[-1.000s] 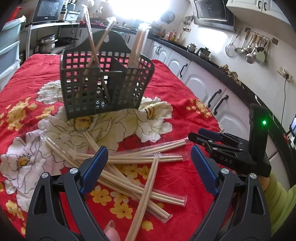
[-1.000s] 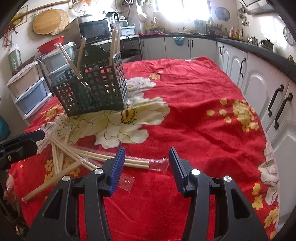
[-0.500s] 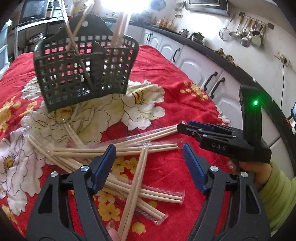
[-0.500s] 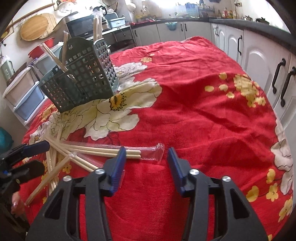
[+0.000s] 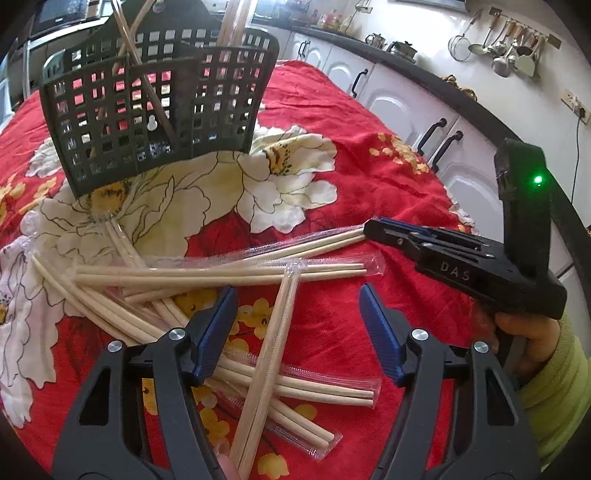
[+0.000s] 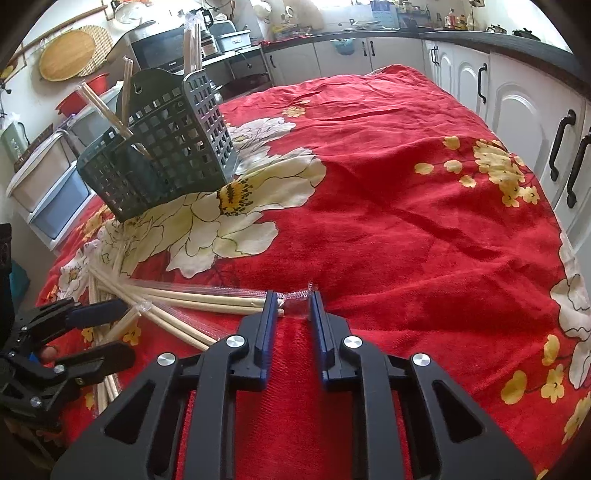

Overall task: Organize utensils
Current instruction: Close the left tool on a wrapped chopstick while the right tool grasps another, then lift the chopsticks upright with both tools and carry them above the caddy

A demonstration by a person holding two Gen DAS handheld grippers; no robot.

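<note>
Daylight scene, bright overall. Light enters from the far end of the kitchen; in the right wrist view the window (image 6: 332,14) is blown out to near white. Glossy cabinet doors (image 5: 402,107) catch pale glare in the left wrist view. Red cloth (image 6: 406,206) is evenly lit and saturated, with soft shadows in its folds. The basket (image 5: 155,122) is backlit, its near wall dark. Strong fisheye bending: counters curve, and black vignette fills the corners. Centres are fairly sharp; rims soften. A green indicator light (image 5: 537,180) glows with a small halo.
</note>
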